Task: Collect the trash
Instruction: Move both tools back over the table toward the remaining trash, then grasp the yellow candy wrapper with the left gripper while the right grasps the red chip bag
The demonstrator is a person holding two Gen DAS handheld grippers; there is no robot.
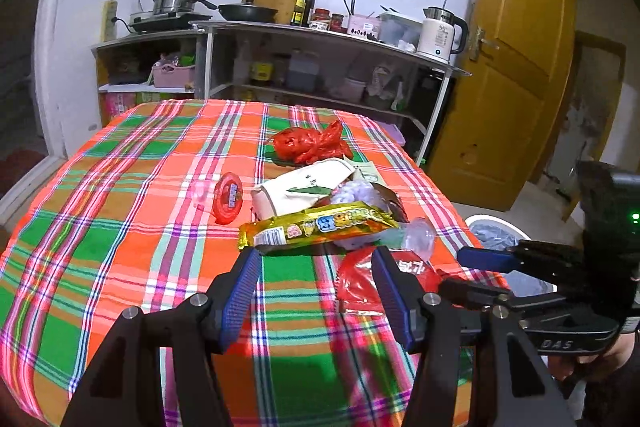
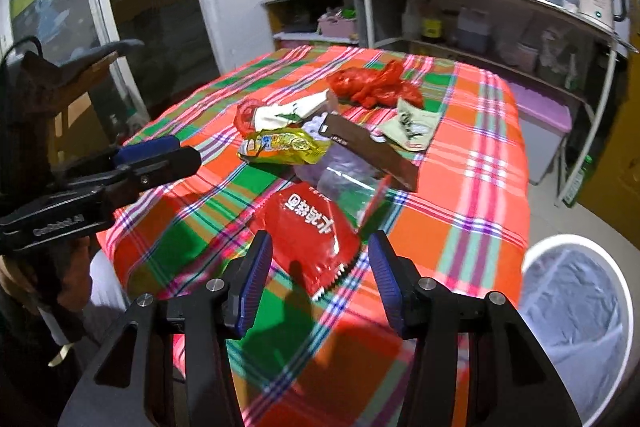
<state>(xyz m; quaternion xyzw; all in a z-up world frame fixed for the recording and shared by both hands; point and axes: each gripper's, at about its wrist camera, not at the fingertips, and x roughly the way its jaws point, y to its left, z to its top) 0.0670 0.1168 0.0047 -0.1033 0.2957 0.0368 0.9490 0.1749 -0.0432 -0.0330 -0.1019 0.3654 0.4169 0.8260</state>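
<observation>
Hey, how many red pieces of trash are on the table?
3: crumpled red plastic bag at the far side, round red lid left of the pile, red snack packet nearest; more may be hidden underneath.

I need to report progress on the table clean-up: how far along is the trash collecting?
Nothing looks collected yet: the lined bin shows no wrappers inside. Neither the left gripper nor the right gripper holds anything; both are open, the right one lined up on the red packet. The yellow wrapper, red bag and remaining litter are left.

The right gripper (image 1: 476,273) body reads "DAS"; the white kettle (image 1: 440,35) shows "55"; other print is illegible.
</observation>
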